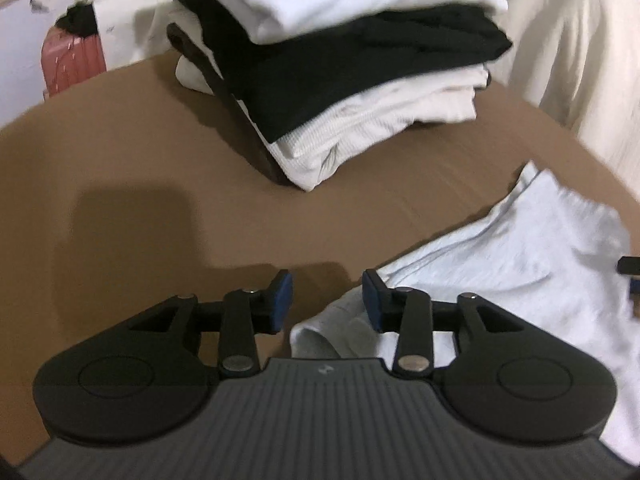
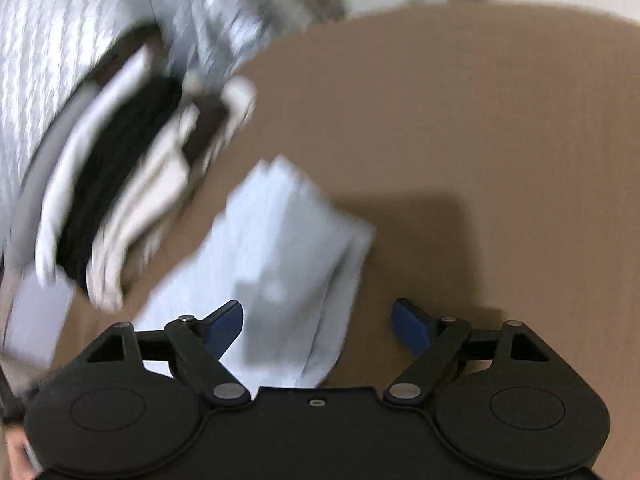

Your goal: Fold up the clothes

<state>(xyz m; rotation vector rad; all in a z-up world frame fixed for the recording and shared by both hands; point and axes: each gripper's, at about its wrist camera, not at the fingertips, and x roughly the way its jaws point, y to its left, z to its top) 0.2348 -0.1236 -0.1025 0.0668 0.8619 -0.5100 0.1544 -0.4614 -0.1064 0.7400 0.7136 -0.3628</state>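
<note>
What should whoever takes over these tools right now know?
Left tool: open, empty, over the near corner of the light blue garment.
Right tool: open wide, empty, above the same garment.
Stack of folded clothes: black and white layers at the back of the brown table.
Done: the stack. Left: the light blue garment lies loose and rumpled; finish folding, then probably add to stack.

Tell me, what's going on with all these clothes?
Someone is folding laundry with a claw tool in each hand. A stack of folded clothes, white and black, already sits on the brown table. A pale blue garment lies loosely folded beside it, not yet on the stack. The left claw is open, just above the garment's near corner. The right claw is open too, over the same garment. Neither holds anything right now.
</note>
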